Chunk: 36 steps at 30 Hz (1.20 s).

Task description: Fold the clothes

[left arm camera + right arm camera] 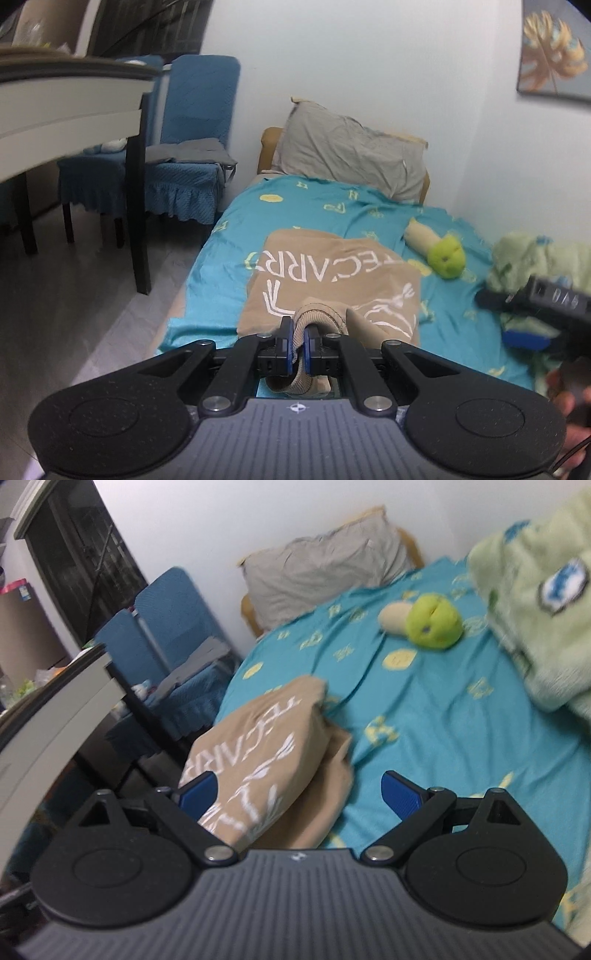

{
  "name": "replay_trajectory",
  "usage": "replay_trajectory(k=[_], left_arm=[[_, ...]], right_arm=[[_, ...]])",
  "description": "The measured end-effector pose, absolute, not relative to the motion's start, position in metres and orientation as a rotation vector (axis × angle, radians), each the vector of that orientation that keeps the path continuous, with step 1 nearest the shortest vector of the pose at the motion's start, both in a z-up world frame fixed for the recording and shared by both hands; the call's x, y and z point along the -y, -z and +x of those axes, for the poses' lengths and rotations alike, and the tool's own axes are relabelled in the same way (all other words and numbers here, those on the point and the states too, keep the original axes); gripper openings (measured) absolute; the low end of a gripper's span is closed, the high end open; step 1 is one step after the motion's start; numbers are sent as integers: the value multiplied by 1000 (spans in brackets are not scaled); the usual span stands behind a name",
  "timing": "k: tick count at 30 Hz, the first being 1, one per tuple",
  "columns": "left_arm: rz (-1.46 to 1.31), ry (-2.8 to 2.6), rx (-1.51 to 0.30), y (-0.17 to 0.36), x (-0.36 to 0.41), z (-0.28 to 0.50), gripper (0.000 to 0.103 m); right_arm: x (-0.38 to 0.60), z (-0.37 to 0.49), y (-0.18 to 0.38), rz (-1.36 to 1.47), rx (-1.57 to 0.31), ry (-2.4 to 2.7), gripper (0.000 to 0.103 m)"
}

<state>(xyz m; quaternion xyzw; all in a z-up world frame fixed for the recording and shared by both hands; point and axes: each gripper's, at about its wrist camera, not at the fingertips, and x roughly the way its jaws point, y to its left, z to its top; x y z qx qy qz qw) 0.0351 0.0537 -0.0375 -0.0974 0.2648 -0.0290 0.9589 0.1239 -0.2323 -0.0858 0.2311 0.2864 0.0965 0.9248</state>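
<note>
- The tan shirt [332, 273] with white letters lies folded on the teal bedsheet [369, 206], and it is the landmark for all places here.
- Only the left wrist view shows the ribbed collar [321, 314] of the shirt, at the shirt's near edge; the left gripper [298, 341] is closed on this collar, with the cloth pressed between the two blue pads [286, 341].
- Only the left wrist view shows the right gripper [524, 332] from outside: it is to the right of the shirt, blurred, in front of the green blanket [535, 254], with the person's hand [569, 391] below it.
- The left wrist view also shows a leaf picture [554, 48] on the wall, far beyond the shirt to the right.
- Only the right wrist view shows that the shirt [266, 753] lies in two layers, the upper one with letters and a plain tan layer under it, sticking out to the right.
- In this view the right gripper [295, 794] has its jaws wide apart and holds nothing; its left pad [197, 794] is at the shirt's left edge, its right pad [400, 794] is over bare sheet [443, 701] to the right of the shirt.
- The right gripper is tilted, so the bed looks slanted.
- Beyond the shirt lies a green plush toy [432, 622], and further the grey pillow [321, 572].
- Left of the shirt stand blue chairs [192, 147] and a table [74, 110].
</note>
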Motion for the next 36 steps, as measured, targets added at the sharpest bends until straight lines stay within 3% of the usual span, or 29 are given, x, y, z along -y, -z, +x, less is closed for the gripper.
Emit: replay_trajectory(k=[11,17,27,32,36], left_arm=[[-469,78,-494,34,-95,27,6],[-436,92,-453,31,-88,23,6],[-326,144,-569,45,-64,38,6],[-321,162,-644,60,-60,51,6],[-460,177,-653,63,-79,56,7]], right_arm=[[125,118,93,140,-635,-535,97],[91,128,120,19,-665,-362,97],[182,112,81,363,-396,13,97],[201,123,91,458,-505,6,97],[174,126,97,352,-600,-183,97]])
